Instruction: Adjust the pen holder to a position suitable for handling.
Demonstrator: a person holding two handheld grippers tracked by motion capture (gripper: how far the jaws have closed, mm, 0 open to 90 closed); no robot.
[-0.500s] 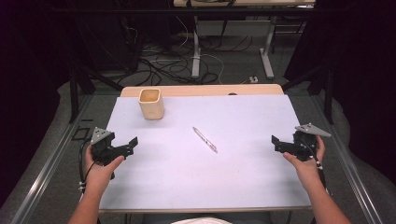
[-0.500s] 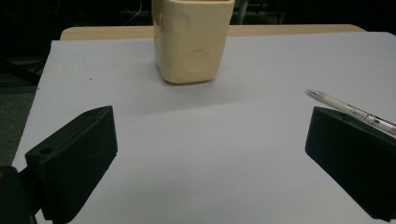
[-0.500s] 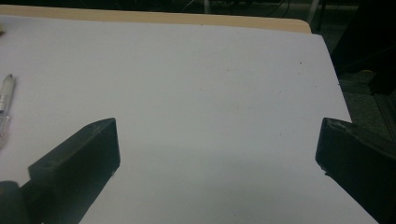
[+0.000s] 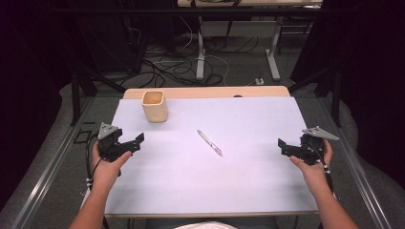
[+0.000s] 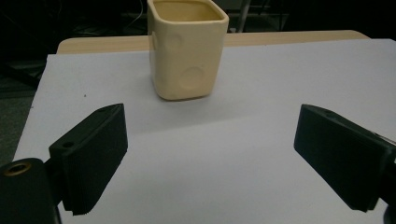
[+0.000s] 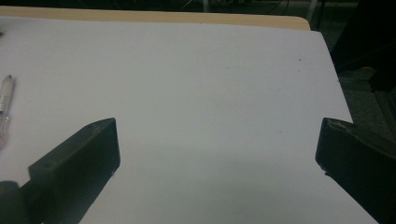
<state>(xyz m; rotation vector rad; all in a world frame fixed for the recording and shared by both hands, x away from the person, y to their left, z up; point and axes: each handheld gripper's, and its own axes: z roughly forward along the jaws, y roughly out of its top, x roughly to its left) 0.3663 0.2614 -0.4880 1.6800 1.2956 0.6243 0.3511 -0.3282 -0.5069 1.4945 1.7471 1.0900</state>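
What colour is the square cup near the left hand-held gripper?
Pale cream-yellow, with round dimples in its sides. The cup shows best in the left gripper view.

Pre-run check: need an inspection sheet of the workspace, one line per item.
Surface: white sheet over a wooden table, flat.
Job's things: pen lying mid-sheet, free; cream cup upright at far left, inside not visible.
Clutter: nothing seen.
Grippers: left tongs open, nothing between the jaws, facing the cup; right tongs open, nothing between the jaws, at the sheet's right edge.
Cables: a black one trails from the left tongs; a loose tangle on the floor beyond.
Surroundings: dark, desk legs behind.
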